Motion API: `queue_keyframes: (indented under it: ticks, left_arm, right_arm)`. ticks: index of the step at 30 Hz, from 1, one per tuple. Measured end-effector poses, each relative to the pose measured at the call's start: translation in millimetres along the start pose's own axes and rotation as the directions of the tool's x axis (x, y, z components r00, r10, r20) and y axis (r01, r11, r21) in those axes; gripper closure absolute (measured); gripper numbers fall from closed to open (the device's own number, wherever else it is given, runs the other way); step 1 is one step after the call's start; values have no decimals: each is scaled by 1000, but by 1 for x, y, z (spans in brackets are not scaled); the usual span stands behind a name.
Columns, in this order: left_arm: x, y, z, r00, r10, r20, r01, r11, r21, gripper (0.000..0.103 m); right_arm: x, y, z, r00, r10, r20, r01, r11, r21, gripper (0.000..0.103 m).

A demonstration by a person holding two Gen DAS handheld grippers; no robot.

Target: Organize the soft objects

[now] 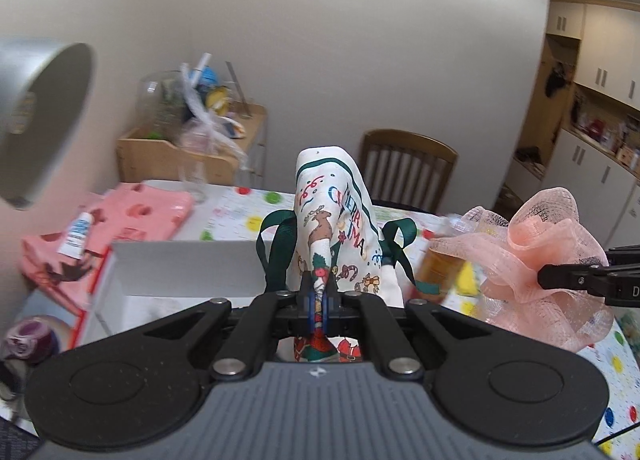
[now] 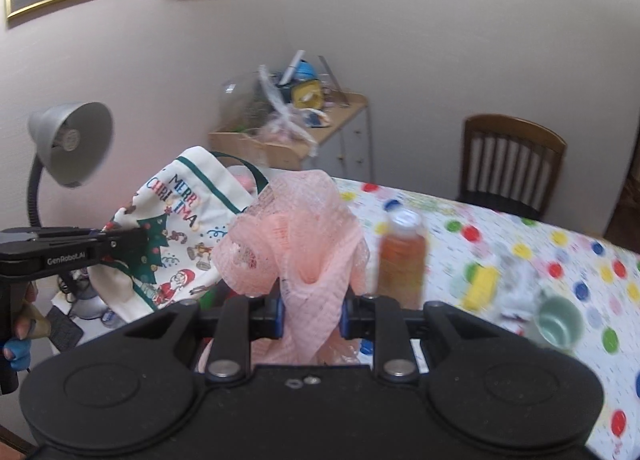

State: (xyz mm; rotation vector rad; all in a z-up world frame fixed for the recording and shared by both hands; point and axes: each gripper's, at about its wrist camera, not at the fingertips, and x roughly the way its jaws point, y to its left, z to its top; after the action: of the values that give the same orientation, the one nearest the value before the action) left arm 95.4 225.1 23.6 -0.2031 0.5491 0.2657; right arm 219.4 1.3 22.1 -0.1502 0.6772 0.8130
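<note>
Left wrist view, left to right: grey lamp shade (image 1: 44, 120) high and far left of the fingers; below it a pink printed cloth (image 1: 108, 228) on the worktop (image 1: 240, 212) with a small white tube (image 1: 76, 239) lying on it, and a white open box (image 1: 180, 264) just left of the fingers. Left gripper (image 1: 320, 292) fingers pinched narrow on the Christmas cloth bag (image 1: 336, 216), which stands up above them, green straps hanging either side. Right of the bag, a blurred amber bottle (image 1: 440, 268) on the worktop. Far right, the pink mesh sponge (image 1: 536, 260) is held off the worktop by the right gripper (image 2: 312, 316), fingers closed on its bunched mesh with a moderate gap. Right wrist view: bag sits to the left of those fingers, bottle just right, blurred green mug (image 2: 560, 324) further right on the dotted worktop.
</note>
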Motion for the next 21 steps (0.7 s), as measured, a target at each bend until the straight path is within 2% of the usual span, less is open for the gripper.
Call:
queue_keyframes:
  ticks: [11, 21]
  left_arm:
    - [-12, 66, 9, 992, 125, 25, -125, 992, -6, 100]
    - [-1, 109, -7, 977, 213, -23, -212, 977, 34, 100]
  right_arm:
    - [51, 71, 24, 998, 61, -31, -63, 996, -66, 81]
    - [104, 87, 42, 993, 94, -76, -100, 992, -81, 81]
